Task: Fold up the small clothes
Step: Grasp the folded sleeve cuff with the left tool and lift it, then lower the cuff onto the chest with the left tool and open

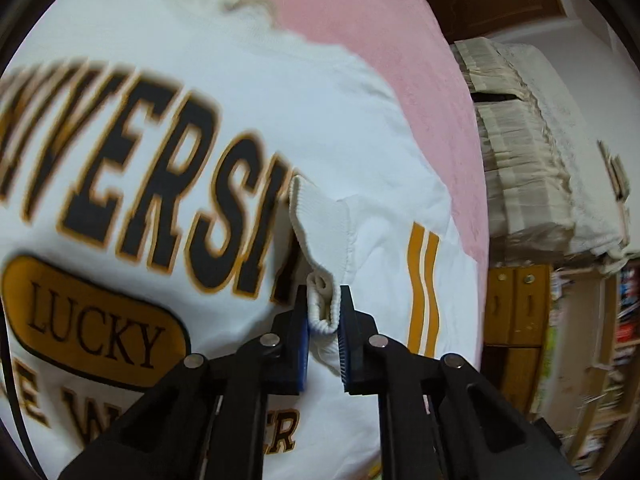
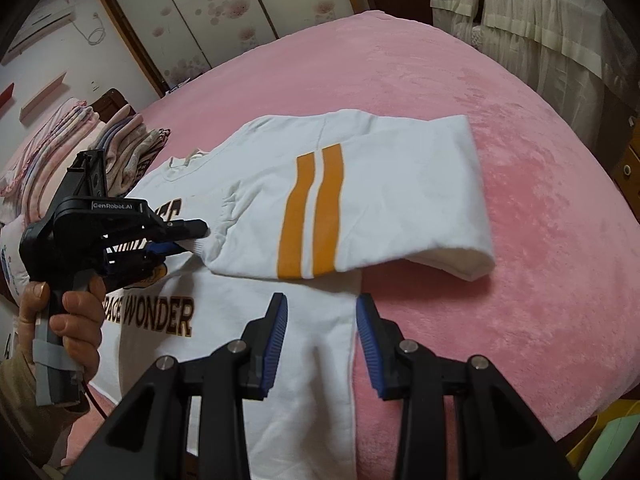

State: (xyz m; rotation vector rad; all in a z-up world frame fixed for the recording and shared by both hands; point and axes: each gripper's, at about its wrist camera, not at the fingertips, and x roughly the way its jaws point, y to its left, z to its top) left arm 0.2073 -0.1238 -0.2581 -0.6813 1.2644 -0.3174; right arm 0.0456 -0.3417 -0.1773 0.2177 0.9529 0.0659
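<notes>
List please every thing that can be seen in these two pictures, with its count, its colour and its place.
white cotton sweatshirt with black-and-gold lettering: one, white, spread on the bed, one sleeve folded across its chest.
gold double stripe on the sleeve: two bars, gold, mid-sleeve.
ribbed sleeve cuff: one, white, between the left jaws.
pink plush bed cover: one, pink, under the sweatshirt.
stack of folded pastel clothes: one stack, pink and lilac, far left on the bed.
cream lace-covered furniture: one, cream, beyond the bed.
left gripper: one, black with blue pads, shut on the cuff.
right gripper: one, black with blue pads, open above the sweatshirt's edge.
person's hand: one, holding the left gripper's handle.
</notes>
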